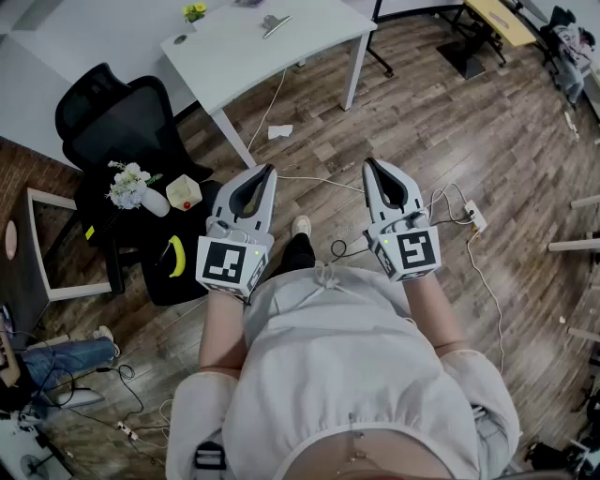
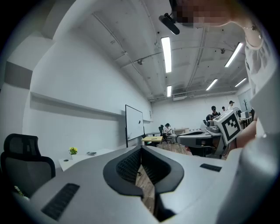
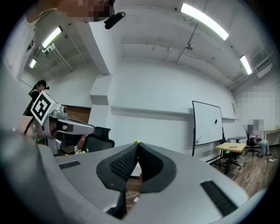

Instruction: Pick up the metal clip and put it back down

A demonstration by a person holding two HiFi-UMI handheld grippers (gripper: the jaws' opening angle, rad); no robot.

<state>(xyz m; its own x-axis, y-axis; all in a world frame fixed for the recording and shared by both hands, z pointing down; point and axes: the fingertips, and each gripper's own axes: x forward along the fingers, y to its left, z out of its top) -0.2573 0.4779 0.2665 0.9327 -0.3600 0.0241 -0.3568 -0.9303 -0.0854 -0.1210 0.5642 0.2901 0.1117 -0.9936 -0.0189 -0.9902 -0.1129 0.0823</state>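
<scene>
Left gripper and right gripper, both closed and empty, hover well apart from the metal clip on the surface.

Rig: left gripper and right gripper have matching light grey moulded shells that taper to a point. The jaws are lined with black ribbed pads, and there are black slotted insets on the shell tops. White marker cube with a black square pattern at each rear: left marker cube, right marker cube.

Person, lower centre of head view: pale loose top, drawstring bow at the neck, gathered sleeve cuffs, dark trouser leg, light shoe.
</scene>
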